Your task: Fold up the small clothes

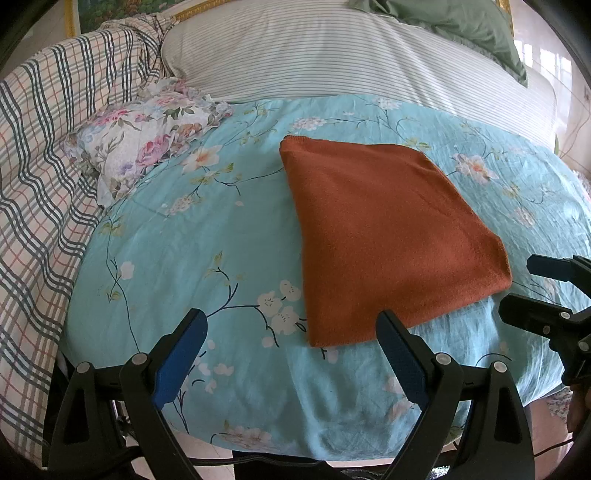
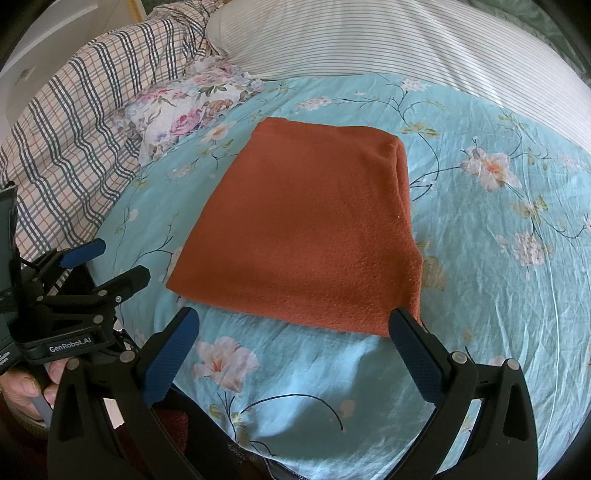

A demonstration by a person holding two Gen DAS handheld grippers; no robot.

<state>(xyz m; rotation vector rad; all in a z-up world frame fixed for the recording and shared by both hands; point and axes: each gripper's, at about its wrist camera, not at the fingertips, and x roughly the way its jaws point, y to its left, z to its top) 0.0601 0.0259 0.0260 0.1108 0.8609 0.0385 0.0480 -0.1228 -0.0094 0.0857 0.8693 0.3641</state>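
A rust-orange garment [image 1: 388, 236] lies folded into a flat rectangle on the turquoise floral sheet [image 1: 192, 251]; it also shows in the right wrist view [image 2: 306, 229]. My left gripper [image 1: 291, 319] is open and empty, just short of the garment's near left corner. My right gripper [image 2: 293, 317] is open and empty at the garment's near edge, its right fingertip [image 2: 400, 317] by the near right corner. The right gripper shows at the right of the left wrist view [image 1: 517, 286], and the left gripper at the left of the right wrist view [image 2: 114, 260].
A small floral pillow [image 1: 147, 133] lies at the back left. A plaid quilt [image 1: 40, 155] is heaped along the left. A striped white duvet [image 1: 332, 51] and a green pillow [image 1: 461, 26] lie at the back. The bed's front edge [image 1: 295, 446] is below the grippers.
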